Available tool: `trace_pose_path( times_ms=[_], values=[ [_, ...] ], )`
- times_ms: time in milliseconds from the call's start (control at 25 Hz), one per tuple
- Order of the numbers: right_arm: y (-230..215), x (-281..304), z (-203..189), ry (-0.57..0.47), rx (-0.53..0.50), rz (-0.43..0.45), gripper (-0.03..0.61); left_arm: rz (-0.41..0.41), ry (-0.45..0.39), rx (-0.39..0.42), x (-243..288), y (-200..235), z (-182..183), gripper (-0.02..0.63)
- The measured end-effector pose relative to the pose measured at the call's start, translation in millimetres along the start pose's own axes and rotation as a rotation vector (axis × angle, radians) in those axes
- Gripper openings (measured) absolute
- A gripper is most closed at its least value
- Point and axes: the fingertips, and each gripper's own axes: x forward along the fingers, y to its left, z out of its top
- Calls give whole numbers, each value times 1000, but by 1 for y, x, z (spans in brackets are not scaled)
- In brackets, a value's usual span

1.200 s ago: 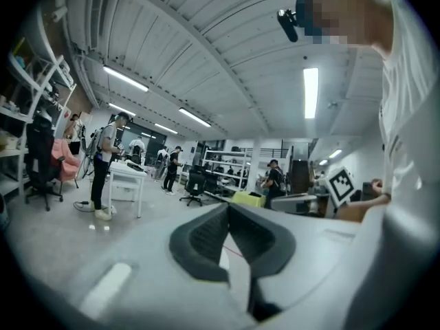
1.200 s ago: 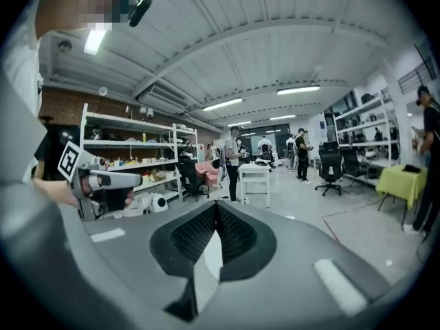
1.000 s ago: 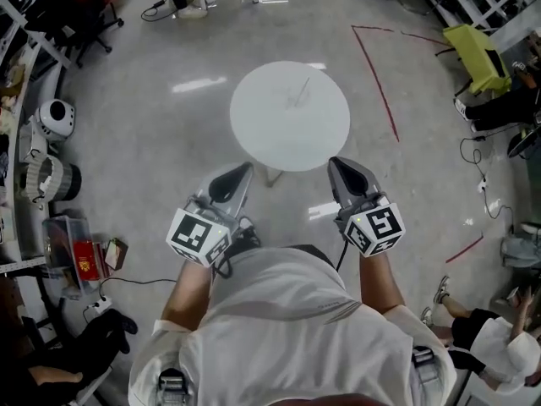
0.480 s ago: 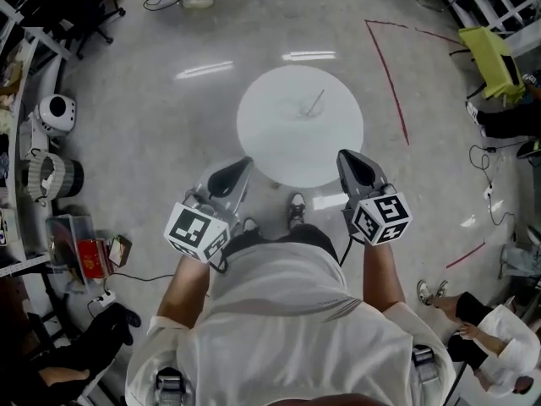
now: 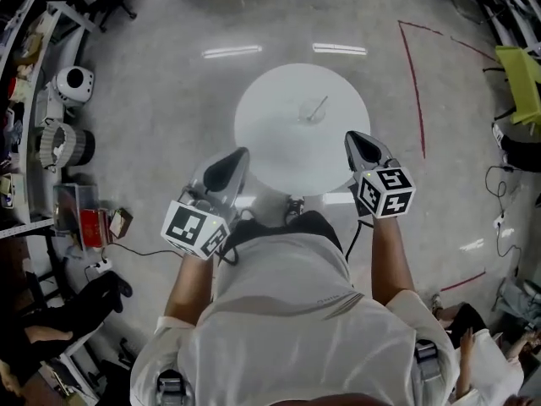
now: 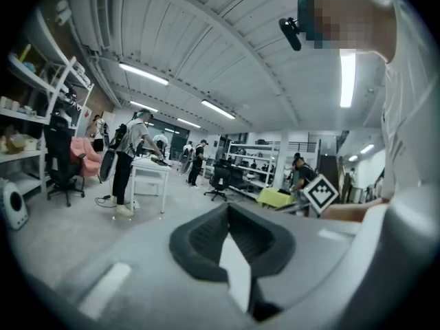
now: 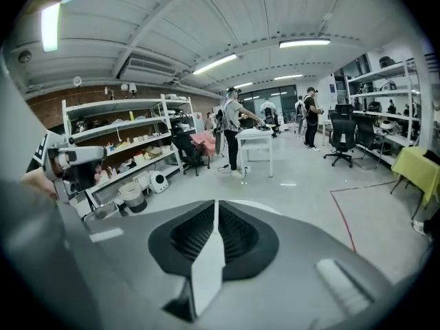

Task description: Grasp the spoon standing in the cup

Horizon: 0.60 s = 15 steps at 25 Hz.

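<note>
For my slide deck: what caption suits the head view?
Person at a round table, left claw and right claw shut, short of the cup holding the spoon.

I see a white round desk (image 5: 270, 134) on a pale grey floor (image 5: 152, 100) that carries a red line (image 5: 410, 83). My left gripper (image 5: 239, 154) and right gripper (image 5: 352, 136) are grey, and their cubes show black-and-white square patterns.

Walked up closer to the table (image 5: 279, 155), so the left gripper (image 5: 237, 157) and right gripper (image 5: 354, 140) reached its near edge, nearer the spoon (image 5: 316, 106)
</note>
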Motion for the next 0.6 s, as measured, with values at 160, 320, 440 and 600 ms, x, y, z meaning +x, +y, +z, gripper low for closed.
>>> trace_pose_path(
  times_ms=[160,320,440,600],
  values=[
    [-32,43,-11,113,-15,9,89,41,12,-34,10,3,-12,2],
    [-49,101,-26,208,-13,37,152,57,21,-54,15,17,-18,2],
    [-58,141,-43,278,-5,65,173,72,34,-72,19,26,-21,2],
    [-71,189,-60,345,16,59,172,76,34,-97,21,43,-19,2]
  ],
)
